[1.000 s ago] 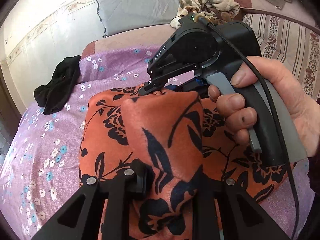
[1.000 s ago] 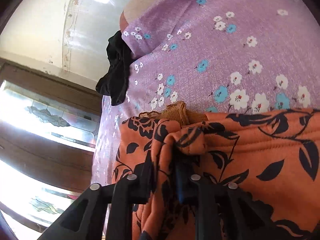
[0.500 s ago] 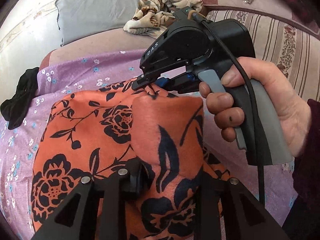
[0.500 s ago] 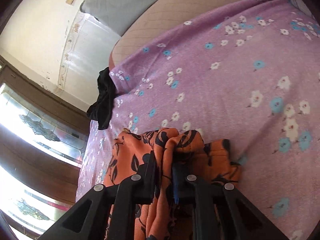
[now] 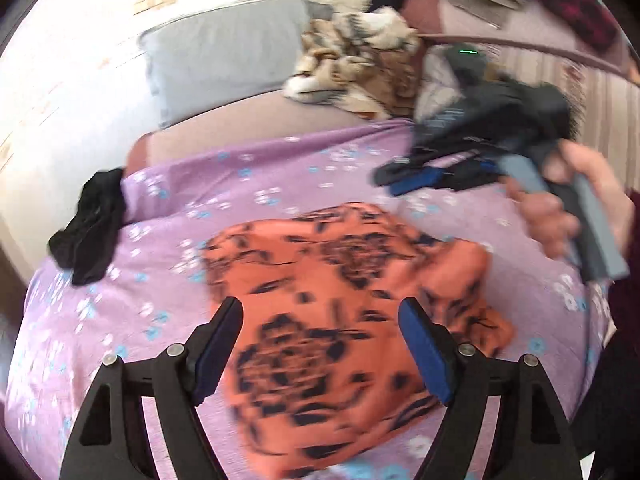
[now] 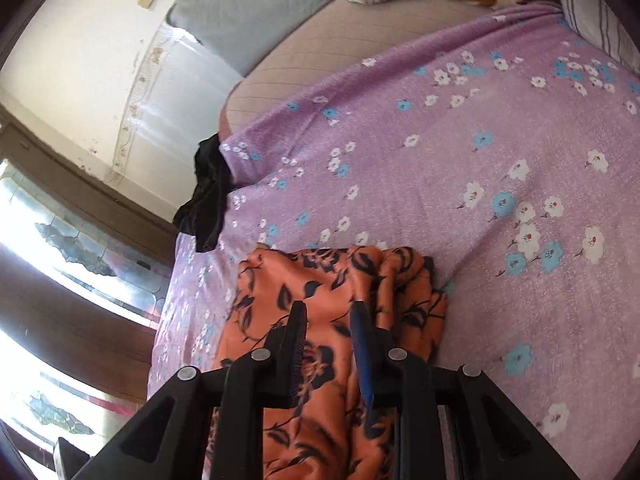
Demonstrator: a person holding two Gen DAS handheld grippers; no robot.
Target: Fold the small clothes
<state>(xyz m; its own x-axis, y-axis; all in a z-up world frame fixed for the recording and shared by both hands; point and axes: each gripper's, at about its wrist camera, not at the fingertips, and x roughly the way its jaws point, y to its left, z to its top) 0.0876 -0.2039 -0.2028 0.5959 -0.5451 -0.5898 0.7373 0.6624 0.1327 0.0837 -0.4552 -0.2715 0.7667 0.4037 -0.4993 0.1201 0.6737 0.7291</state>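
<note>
**Fold status: orange garment down, both grippers free**

Bed surface: a purple sheet (image 6: pixel 500 152) with small flowers carries the work. One orange garment (image 5: pixel 340 320) lies on it in a compact, doubled shape; its right edge is bunched, not flat. Left gripper (image 5: pixel 320 344) hovers above the cloth, jaws spread wide, holding nothing. Right gripper (image 6: pixel 326 312) sits over the garment's edge, jaws slightly parted, cloth apparently not pinched. Judgement: the fold on this piece is mostly done; smoothing remains. A black garment (image 5: pixel 90 226) at the sheet's edge and a patterned heap (image 5: pixel 356 68) near the pillow (image 5: pixel 224 64) are unfolded.
</note>
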